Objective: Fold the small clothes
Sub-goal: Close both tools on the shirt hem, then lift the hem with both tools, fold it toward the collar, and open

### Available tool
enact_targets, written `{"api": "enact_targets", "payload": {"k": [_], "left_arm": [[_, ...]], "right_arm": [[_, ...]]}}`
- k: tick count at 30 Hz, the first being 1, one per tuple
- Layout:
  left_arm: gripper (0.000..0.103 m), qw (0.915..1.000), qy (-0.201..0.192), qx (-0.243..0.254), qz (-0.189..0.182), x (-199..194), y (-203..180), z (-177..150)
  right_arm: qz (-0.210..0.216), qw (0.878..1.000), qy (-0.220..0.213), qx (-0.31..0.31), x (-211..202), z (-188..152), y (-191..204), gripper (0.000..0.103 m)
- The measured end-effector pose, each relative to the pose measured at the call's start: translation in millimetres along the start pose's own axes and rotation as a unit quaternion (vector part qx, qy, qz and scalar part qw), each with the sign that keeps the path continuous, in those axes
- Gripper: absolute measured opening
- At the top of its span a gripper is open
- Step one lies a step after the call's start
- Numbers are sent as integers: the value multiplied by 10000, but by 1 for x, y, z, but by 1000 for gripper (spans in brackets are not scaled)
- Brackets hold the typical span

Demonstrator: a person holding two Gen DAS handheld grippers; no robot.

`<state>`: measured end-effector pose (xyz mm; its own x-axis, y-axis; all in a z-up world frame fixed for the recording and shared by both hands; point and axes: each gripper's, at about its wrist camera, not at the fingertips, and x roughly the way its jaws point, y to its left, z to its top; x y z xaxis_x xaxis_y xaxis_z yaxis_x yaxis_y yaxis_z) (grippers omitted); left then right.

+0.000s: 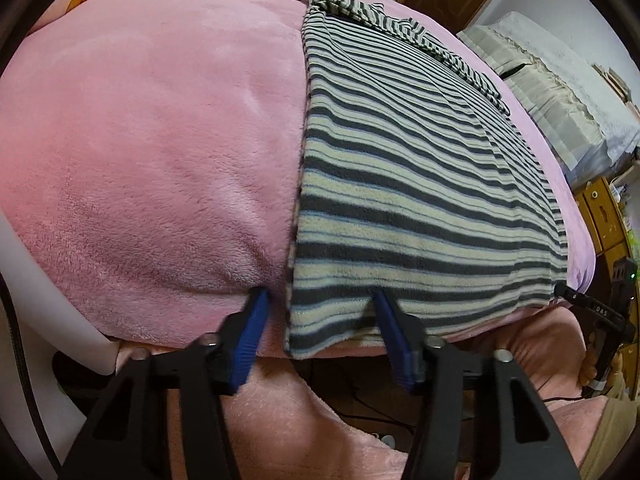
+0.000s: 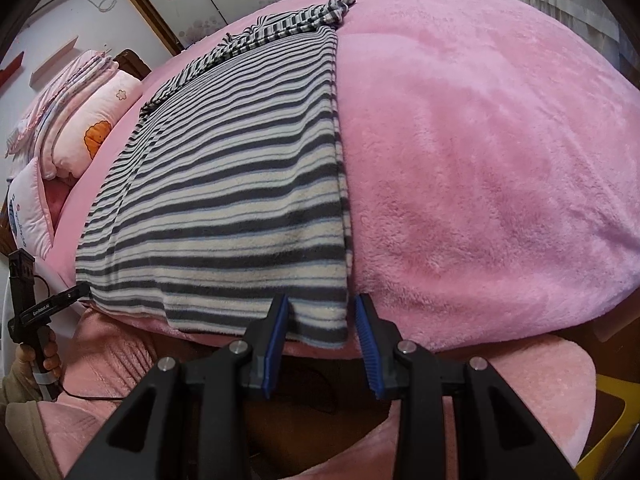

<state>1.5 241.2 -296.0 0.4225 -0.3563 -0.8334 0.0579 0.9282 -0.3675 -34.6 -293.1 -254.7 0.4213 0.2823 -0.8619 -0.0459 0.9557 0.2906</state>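
A grey, white and blue striped fleece garment lies flat and folded lengthwise on a pink plush blanket; its near hem hangs at the bed's front edge. My left gripper straddles the hem's left corner. One blue pad rests on the pink blanket and the other on the stripes, with flat cloth between them and a gap at the left pad. My right gripper straddles the hem's right corner the same way, and the cloth there is not pinched.
Pillows are stacked at the far left of the bed. A white lace-covered piece of furniture and a wooden cabinet stand beyond the bed's right side. A person's hand holds the left gripper's handle.
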Motion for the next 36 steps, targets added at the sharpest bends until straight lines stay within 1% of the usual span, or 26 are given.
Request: {"api": "enact_targets", "payload": {"k": [1, 2, 3, 4, 5, 6, 8, 11, 14, 15, 17, 21, 23, 24, 26, 27, 29, 31, 32, 33, 35, 36], "left_arm": [[21, 9999, 52, -49, -113, 1, 1, 1], [8, 9995, 152, -129, -238, 5, 2, 1], [8, 9994, 176, -186, -240, 7, 1, 1], [8, 9995, 168, -177, -209, 9, 0, 1], [7, 9996, 167, -130, -169, 10, -4, 1], [6, 9998, 166, -80, -115, 10, -7, 2], [5, 9997, 188, -103, -105, 7, -10, 3], [5, 9990, 194, -301, -281, -1, -5, 6], [5, 9952, 41, -652, -730, -17, 0, 11], [5, 9920, -87, -770, -998, -25, 0, 15], [5, 9874, -270, -872, -1292, -37, -3, 21], [5, 9728, -684, -1111, -1916, -58, -17, 42], [5, 9635, -925, -1295, -2152, -67, -24, 58], [5, 9569, -1075, -1393, -2309, -73, -25, 69], [5, 9511, -1307, -1465, -2386, -80, -33, 91], [5, 9488, -1456, -1470, -2388, -84, -37, 109], [5, 9471, -1631, -1513, -2312, -89, -44, 143], [5, 9491, -1840, -1509, -2063, -92, -48, 182], [5, 9499, -1906, -1516, -1959, -91, -49, 200], [5, 9504, -1996, -1563, -1801, -88, -49, 223], [5, 9514, -2075, -1635, -1582, -83, -41, 257], [5, 9518, -2103, -1700, -1445, -75, -39, 279]], "right_arm": [[40, 10000, 8, 23, 0, 0, -1, 33], [86, 9999, 18, 50, 1, 0, -2, 31], [136, 9999, 25, 83, 1, 0, -4, 29], [201, 9997, 40, 127, 2, 1, -6, 21], [280, 9994, 76, 166, 3, 1, -7, 17], [334, 9992, 89, 185, 3, 1, -8, 11], [371, 9991, 55, 178, 0, 2, -7, 8], [336, 9994, -96, -25, -12, 3, 2, 7], [352, 9989, -257, -195, -30, 8, 8, 7], [401, 9985, -305, -204, -36, 11, 8, 7], [575, 9973, -420, -186, -49, 20, 7, 7], [963, 9915, -855, -165, -81, 49, 11, 7], [1122, 9875, -1090, -182, -95, 67, 15, 7], [1181, 9858, -1174, -193, -100, 76, 18, 7], [1318, 9810, -1407, -232, -112, 102, 24, 7], [1367, 9787, -1509, -266, -116, 118, 28, 7], [1401, 9757, -1655, -316, -121, 144, 33, 7], [1409, 9724, -1824, -353, -123, 184, 38, 7], [1400, 9715, -1875, -366, -124, 197, 38, 7], [1373, 9703, -1952, -388, -123, 219, 40, 7], [1318, 9689, -2053, -416, -120, 253, 42, 7], [1262, 9684, -2106, -428, -114, 274, 43, 7]]}}
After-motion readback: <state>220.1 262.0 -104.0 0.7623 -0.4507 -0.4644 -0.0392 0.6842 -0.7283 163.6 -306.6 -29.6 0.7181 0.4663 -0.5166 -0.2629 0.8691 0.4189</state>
